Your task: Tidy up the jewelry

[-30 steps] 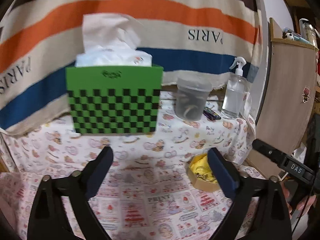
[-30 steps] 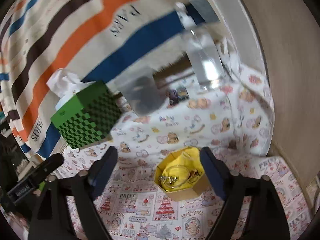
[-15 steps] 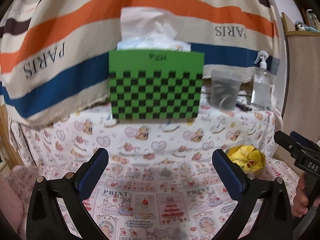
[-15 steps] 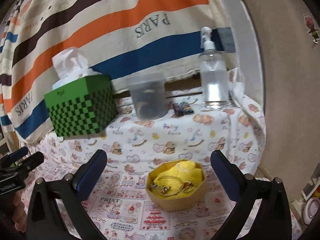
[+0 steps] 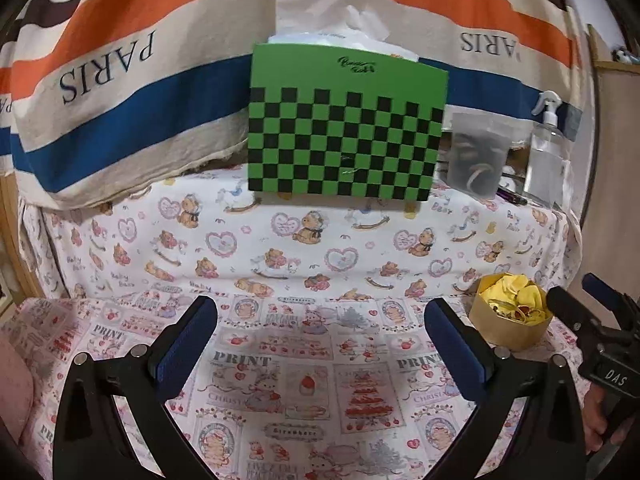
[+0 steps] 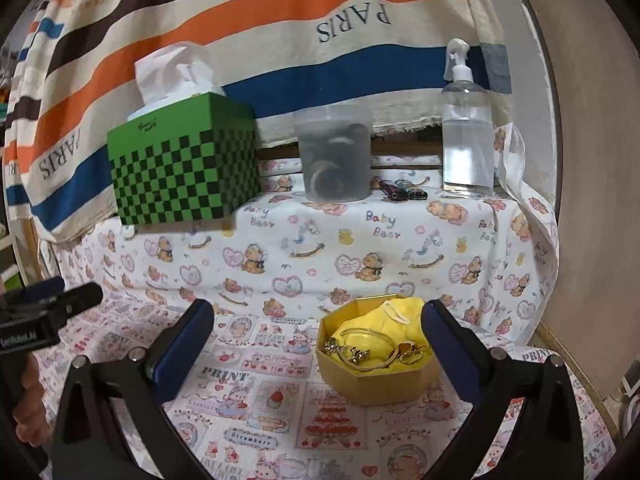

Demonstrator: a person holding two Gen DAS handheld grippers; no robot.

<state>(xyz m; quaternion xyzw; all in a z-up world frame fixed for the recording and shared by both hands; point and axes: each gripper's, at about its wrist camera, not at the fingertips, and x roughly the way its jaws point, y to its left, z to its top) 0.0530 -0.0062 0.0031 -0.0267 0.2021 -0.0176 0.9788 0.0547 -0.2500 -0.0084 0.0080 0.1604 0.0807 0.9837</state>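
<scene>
A tan octagonal box (image 6: 378, 380) lined with yellow cloth sits on the patterned tablecloth. Gold jewelry (image 6: 372, 350) lies in it: a bangle, a chain and small charms. The box shows at the right of the left wrist view (image 5: 508, 330). My right gripper (image 6: 318, 344) is open and empty, just in front of the box, whose right side lies by the right finger. My left gripper (image 5: 322, 344) is open and empty over bare cloth, left of the box. The right gripper shows in the left wrist view (image 5: 592, 320); the left gripper shows in the right wrist view (image 6: 60, 300).
On a raised shelf at the back stand a green checkered tissue box (image 5: 344, 136), a translucent plastic tub (image 6: 334, 154) and a clear spray bottle (image 6: 466, 128). Small dark items (image 6: 404, 192) lie by the tub. A striped cloth hangs behind. A wooden panel (image 6: 592, 160) stands right.
Both views have pulled back and levelled. The left gripper has swung left, so the yellow box has slid from its right finger to the frame's right edge. Both grippers stay open.
</scene>
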